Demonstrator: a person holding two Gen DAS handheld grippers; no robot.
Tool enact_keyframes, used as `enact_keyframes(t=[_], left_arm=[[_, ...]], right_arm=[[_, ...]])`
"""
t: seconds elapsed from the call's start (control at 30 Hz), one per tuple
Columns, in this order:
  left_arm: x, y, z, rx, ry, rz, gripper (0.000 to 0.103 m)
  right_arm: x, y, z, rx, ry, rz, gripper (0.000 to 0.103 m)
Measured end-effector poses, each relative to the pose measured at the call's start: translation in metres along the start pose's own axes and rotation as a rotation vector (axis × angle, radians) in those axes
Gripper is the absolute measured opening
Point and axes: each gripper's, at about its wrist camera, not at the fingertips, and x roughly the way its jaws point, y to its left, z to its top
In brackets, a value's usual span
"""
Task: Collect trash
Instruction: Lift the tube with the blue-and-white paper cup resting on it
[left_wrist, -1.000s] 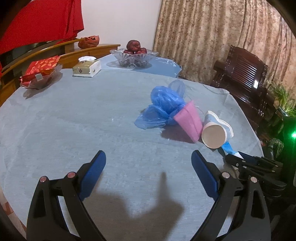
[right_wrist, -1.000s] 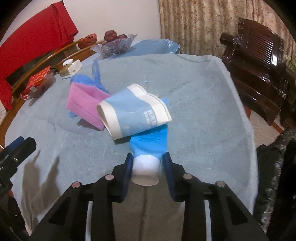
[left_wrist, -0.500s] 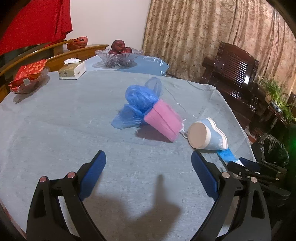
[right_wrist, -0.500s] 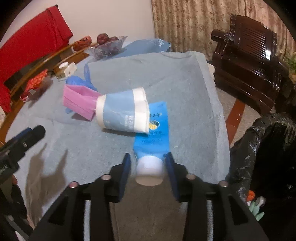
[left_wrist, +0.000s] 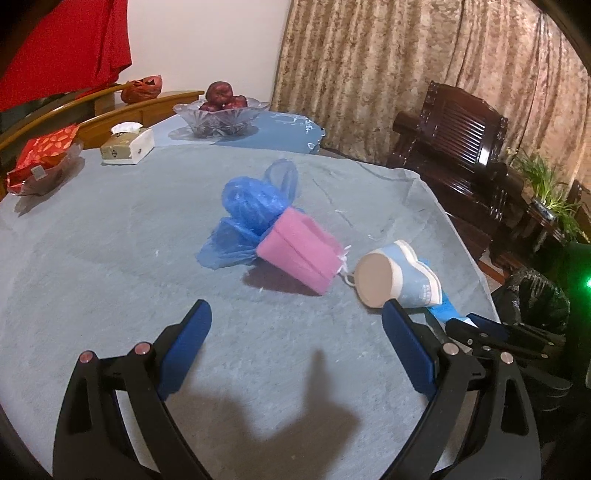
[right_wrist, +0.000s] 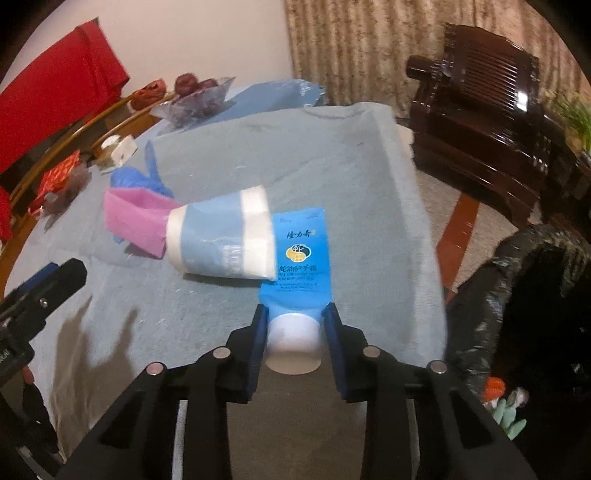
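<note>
I have the right gripper (right_wrist: 294, 332) clenched on the white cap of the blue tube (right_wrist: 300, 254), at the table's (right_wrist: 332, 166) near edge beside the paper cup (right_wrist: 221, 240); its jaws have just been closing; the cap is stiff, the body soft and light, so I grip there; the gripper pitches steeply down; the left gripper (left_wrist: 295, 350) hangs released, wide, above bare cloth.
</note>
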Motion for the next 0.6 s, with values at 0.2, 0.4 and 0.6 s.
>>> enact_keyframes(t=[0.2,0.4,0.6], left_arm=[[0.007,-0.017,0.002,0.017,0.003,-0.033,0.091],[0.010,-0.020,0.004,0.029,0.000,-0.021,0.091],[0.010,0.005,0.003,0.000,0.006,0.037,0.091]], right_arm=[[-0.010,-0.004,-0.004,0.018,0.006,-0.031,0.029],[-0.014,0.000,-0.002,0.004,-0.017,0.017,0.048],[-0.020,0.012,0.012,-0.022,-0.086,0.057,0.060]])
